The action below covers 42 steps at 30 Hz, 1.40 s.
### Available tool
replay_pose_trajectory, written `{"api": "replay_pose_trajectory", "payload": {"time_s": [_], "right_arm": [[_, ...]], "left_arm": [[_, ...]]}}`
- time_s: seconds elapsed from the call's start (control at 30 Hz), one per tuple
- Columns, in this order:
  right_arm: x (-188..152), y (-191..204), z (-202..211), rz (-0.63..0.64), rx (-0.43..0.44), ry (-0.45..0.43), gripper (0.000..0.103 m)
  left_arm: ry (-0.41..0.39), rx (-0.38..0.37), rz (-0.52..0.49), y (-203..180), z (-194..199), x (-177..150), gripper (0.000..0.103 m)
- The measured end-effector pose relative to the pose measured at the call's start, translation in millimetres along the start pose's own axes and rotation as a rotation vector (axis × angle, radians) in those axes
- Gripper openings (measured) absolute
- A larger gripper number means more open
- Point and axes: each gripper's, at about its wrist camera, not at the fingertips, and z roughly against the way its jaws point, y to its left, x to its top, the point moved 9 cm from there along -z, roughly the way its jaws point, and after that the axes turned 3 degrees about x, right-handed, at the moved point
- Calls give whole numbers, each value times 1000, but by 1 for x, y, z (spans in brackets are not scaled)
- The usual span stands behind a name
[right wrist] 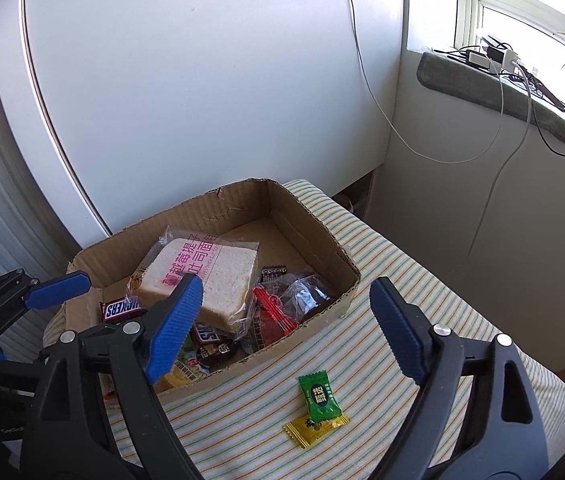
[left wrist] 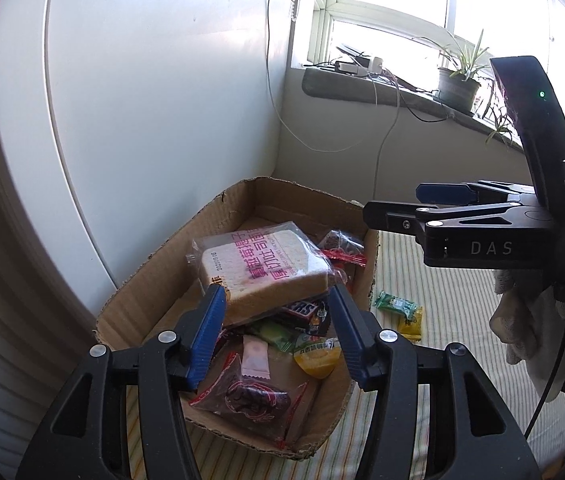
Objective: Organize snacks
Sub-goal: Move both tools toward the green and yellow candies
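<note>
An open cardboard box (left wrist: 154,268) (right wrist: 314,232) stands on a striped cloth and holds several snacks. A bagged slice of bread (left wrist: 266,268) (right wrist: 202,268) lies on top of the pile, over Snickers bars (left wrist: 302,310) (right wrist: 122,308). A dark red-printed packet (left wrist: 250,396) and a yellow jelly cup (left wrist: 318,358) lie at the near end. Outside the box, a green candy (right wrist: 318,398) (left wrist: 396,304) and a yellow candy (right wrist: 314,426) (left wrist: 410,326) rest on the cloth. My left gripper (left wrist: 276,296) hovers open over the box, just short of the bread. My right gripper (right wrist: 285,284) (left wrist: 392,200) is open and empty, above the box's right wall.
The striped cloth (right wrist: 382,260) covers the surface and falls away at the right. A white cabinet (left wrist: 142,100) stands close behind the box. A windowsill with a potted plant (left wrist: 458,88), a power strip and hanging cables runs along the right.
</note>
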Motion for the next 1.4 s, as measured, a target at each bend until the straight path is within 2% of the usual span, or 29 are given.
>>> {"api": "replay_pose_trajectory", "payload": {"time_s": [0.43, 0.7, 0.8, 0.87, 0.97, 1.2, 1.4], "right_arm": [[-32, -45, 13, -64, -5, 38, 88], [-53, -50, 6, -56, 32, 95, 88], [-62, -48, -2, -45, 59, 132, 78], [-69, -46, -10, -46, 85, 166, 68], [-79, -44, -22, -58, 131, 215, 56], [-92, -32, -35, -24, 160, 265, 50], [-100, -26, -47, 11, 135, 294, 46]], "left_arm": [[-13, -27, -5, -12, 13, -7, 53], [-19, -50, -19, -26, 24, -13, 53], [-20, -73, -27, -34, 29, -15, 53], [-17, -95, -31, -42, 30, -18, 53], [-11, -125, -46, -56, 31, -22, 47], [17, -185, -70, -82, 26, -30, 36], [44, -220, -76, -97, 20, -36, 32]]}}
